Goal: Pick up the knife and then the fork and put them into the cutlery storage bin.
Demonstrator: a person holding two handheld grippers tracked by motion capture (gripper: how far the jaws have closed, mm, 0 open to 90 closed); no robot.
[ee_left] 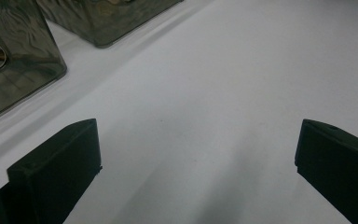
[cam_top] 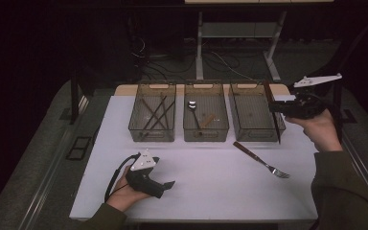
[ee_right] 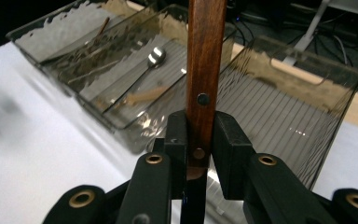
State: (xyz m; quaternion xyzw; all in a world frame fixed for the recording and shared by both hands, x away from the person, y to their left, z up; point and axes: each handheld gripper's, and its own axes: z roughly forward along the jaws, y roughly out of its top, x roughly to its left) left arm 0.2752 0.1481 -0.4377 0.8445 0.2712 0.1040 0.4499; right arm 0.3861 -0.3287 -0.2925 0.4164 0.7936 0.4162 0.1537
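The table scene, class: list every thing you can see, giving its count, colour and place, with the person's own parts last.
Table: one, white top.
Bins: three, clear smoky, in a row at the far side.
Sticks: several, dark brown, in the left bin.
Spoon: one, silver bowl, in the middle bin.
Fork: one, dark handle and silver tines, lying on the table before the right bin.
Wooden-handled utensil: one, brown, upright over the right bin.
Left gripper: black, open, low over the table.
Right gripper: black, clamped on the wooden-handled utensil.
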